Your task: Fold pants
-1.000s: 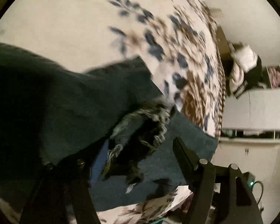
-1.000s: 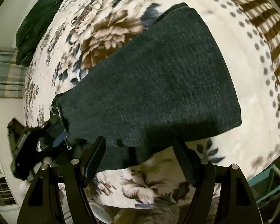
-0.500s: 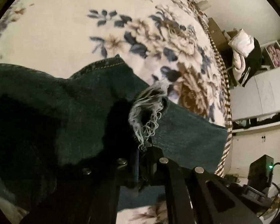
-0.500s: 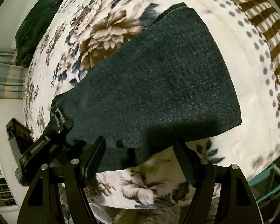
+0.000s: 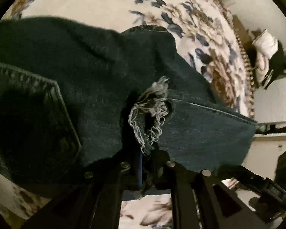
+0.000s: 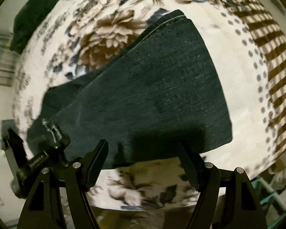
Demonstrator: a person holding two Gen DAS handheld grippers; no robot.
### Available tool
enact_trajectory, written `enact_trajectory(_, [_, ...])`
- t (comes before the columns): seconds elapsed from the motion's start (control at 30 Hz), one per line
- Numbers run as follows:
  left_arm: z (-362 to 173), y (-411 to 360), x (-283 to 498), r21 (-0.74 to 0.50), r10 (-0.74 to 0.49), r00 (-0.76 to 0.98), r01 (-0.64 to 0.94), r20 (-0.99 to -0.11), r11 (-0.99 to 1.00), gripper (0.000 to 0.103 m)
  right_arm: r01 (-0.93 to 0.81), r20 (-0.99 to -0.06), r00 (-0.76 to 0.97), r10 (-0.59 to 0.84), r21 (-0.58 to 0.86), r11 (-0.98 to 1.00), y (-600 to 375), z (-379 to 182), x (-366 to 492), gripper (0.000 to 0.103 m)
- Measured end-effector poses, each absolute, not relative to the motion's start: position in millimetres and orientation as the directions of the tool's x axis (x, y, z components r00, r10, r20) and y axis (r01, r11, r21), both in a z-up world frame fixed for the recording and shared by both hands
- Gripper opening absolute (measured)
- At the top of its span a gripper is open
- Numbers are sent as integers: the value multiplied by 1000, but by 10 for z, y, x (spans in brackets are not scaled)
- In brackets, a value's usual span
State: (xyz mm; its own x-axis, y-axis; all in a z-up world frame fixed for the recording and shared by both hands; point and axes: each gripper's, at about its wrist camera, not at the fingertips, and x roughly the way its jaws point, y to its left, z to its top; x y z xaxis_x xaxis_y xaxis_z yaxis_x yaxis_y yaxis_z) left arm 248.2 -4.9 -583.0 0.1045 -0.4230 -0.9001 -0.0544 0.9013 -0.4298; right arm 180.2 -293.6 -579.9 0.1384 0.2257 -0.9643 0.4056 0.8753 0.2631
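Dark denim pants (image 5: 97,80) lie on a floral bedspread (image 5: 97,2). My left gripper (image 5: 145,164) is shut on the frayed hem (image 5: 152,110) of a pant leg and holds it over the seat part with its back pocket (image 5: 38,114). In the right wrist view the pants (image 6: 158,95) lie folded lengthwise, and the left gripper (image 6: 53,148) grips the frayed end at lower left. My right gripper (image 6: 143,164) is open and empty, just above the near edge of the denim.
The bedspread (image 6: 238,38) has a striped, dotted border at right. A dark green garment (image 6: 36,13) lies at the bed's far left. White cabinets (image 5: 272,99) and a pile of clothes (image 5: 265,43) stand beyond the bed's right edge.
My left gripper closed on the frayed hem and carried it up over the pants toward the seat. My right gripper stayed open and shifted slightly closer to the denim edge.
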Motion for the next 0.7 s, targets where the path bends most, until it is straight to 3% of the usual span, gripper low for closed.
enact_trajectory(0.03, [-5782, -113, 2494, -381, -377, 90, -30, -922, 924, 13, 397, -970, 132, 203, 240, 886, -2918, -5794, 1811, 77])
enact_trajectory(0.1, [-5709, -192, 2493, -308, -306, 85, -2, -948, 952, 29, 358, -988, 113, 107, 141, 923, -2827, -5774, 1841, 77])
enact_trajectory(0.13, [-5673, -231, 2478, -276, -277, 84, 15, -957, 961, 32, 346, -992, 107, 69, 102, 933, -2793, -5769, 1849, 77])
enact_trajectory(0.2, [-5571, -299, 2445, -196, -199, 102, 43, -975, 980, 45, 320, -995, 102, -15, 18, 947, -2722, -5741, 1859, 89])
enact_trajectory(0.3, [-5433, -341, 2403, -119, -128, 143, 71, -981, 990, 65, 305, -986, 120, -113, -72, 950, -2644, -5646, 1858, 93])
enact_trajectory(0.6, [-5167, 21, 2381, -44, -44, 178, 5, -983, 999, 74, 313, -977, 174, -121, -62, 948, -2405, -5385, 1965, 98])
enact_trajectory(0.7, [-5138, 302, 2376, -85, -69, 179, -84, -981, 993, 74, 300, -978, 182, -99, -41, 953, -2216, -5359, 2017, 99])
